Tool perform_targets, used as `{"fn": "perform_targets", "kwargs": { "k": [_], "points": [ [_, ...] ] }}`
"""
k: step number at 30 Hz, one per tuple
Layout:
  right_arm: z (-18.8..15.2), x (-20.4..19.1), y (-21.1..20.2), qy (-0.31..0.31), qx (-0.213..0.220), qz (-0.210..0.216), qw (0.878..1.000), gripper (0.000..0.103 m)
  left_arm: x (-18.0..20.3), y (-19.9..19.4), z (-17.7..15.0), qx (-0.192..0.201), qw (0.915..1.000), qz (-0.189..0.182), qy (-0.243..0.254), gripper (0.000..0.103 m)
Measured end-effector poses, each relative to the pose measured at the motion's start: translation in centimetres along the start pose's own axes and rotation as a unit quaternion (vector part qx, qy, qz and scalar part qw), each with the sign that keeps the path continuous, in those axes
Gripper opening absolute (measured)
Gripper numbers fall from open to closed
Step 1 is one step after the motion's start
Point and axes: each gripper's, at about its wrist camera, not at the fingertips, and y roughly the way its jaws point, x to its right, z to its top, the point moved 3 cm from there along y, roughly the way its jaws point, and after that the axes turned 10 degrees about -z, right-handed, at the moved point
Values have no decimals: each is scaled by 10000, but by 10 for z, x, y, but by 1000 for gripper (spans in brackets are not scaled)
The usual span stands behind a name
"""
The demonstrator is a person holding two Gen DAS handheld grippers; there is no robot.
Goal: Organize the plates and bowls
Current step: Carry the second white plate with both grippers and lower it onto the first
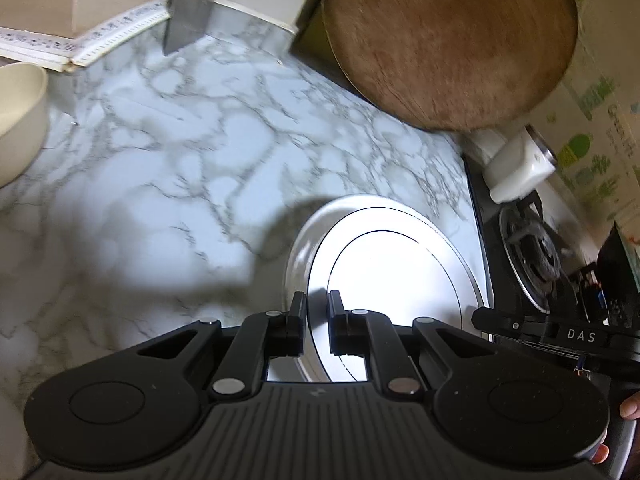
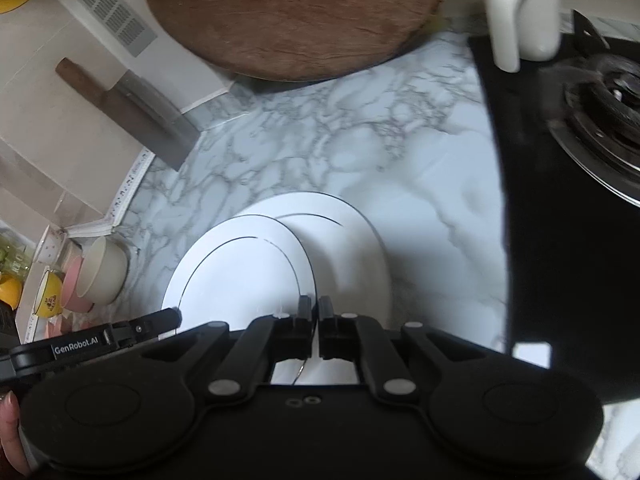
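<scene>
Left gripper (image 1: 317,322): I see jaws narrow on upper plate (image 1: 396,276) rim.
Right gripper (image 2: 314,322): pinching same rim edge-on.
Risk: uneven lift slides it off lower plate (image 2: 360,248).

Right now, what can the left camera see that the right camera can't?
Only the left view shows a green-printed box past the stove. Only the right view shows a wall vent, a yellow mug and a pink bowl. Both show the plates, the wooden board, the knife, the burner and a cream bowl.
</scene>
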Motion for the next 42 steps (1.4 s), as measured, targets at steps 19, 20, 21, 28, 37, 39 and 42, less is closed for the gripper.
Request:
{"fn": "perform_targets", "kwargs": {
  "k": [19, 20, 21, 28, 37, 39, 42],
  "points": [
    [-6, 16, 10, 90, -92, -155, 9998, 4, 3, 29, -4, -246, 9996, 21, 103, 9],
    [-6, 16, 10, 94, -92, -148, 9998, 4, 3, 29, -4, -247, 9996, 14, 98, 9],
    [-6, 16, 11, 94, -91, -143, 9998, 4, 2, 29, -4, -248, 9997, -1, 84, 9],
    [-4, 18, 12, 100, -96, -127, 9998, 4, 2, 30, -3, -263, 9996, -18, 73, 9],
    [-4, 17, 12, 61, -82, -107, 9999, 3, 1, 29, -1, -287, 9995, -52, 86, 9],
    [-5, 16, 12, 17, -68, -125, 9999, 3, 1, 29, -1, -280, 9996, -69, 74, 9],
    [-6, 15, 10, -19, -61, -136, 9999, 3, 0, 29, -2, -305, 9995, -95, 60, 9]
  ]
}}
